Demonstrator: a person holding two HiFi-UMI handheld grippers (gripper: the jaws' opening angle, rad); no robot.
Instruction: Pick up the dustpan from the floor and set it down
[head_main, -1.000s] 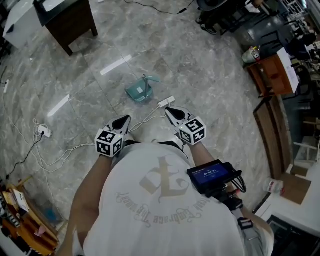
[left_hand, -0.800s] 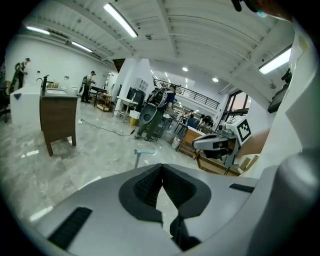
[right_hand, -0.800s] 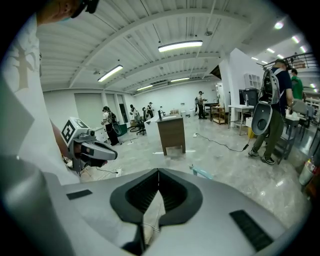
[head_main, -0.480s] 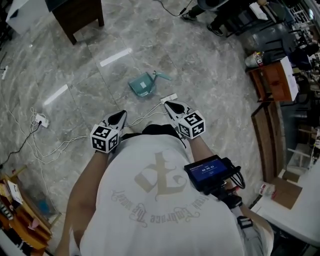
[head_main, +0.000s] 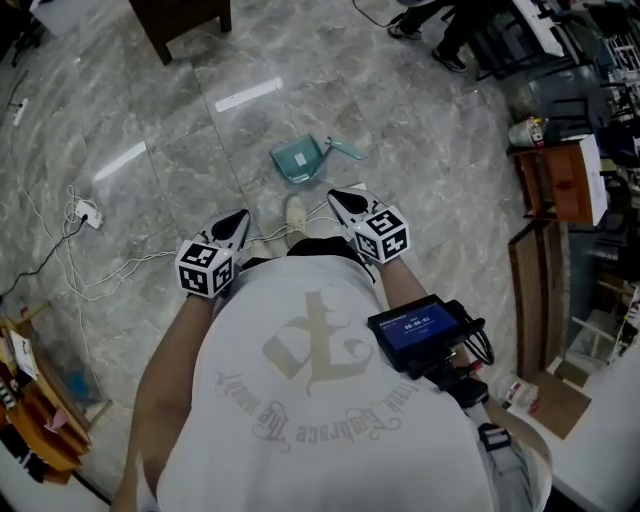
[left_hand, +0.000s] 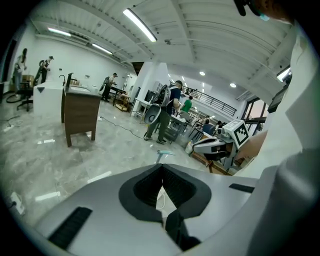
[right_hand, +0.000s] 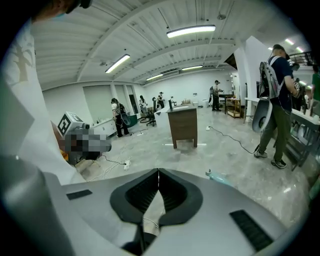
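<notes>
A teal dustpan (head_main: 303, 160) lies on the grey marble floor ahead of me, its handle (head_main: 347, 150) pointing right. Only the handle tip shows in the left gripper view (left_hand: 163, 152) and in the right gripper view (right_hand: 216, 175), just above each gripper's body. My left gripper (head_main: 240, 218) hangs at the left, short of the dustpan, jaws shut and empty. My right gripper (head_main: 337, 197) is nearer, just below and right of the dustpan, also shut with nothing between the jaws. Neither touches the dustpan.
White cables and a power strip (head_main: 88, 213) trail over the floor at the left. A dark wooden desk (head_main: 180, 18) stands at the far left ahead. Wooden furniture (head_main: 560, 170) lines the right side. A person (right_hand: 276, 107) stands ahead at the right.
I have stepped forward: the dustpan now lies closer to both grippers. Both grippers moved ahead with me and stayed shut.
</notes>
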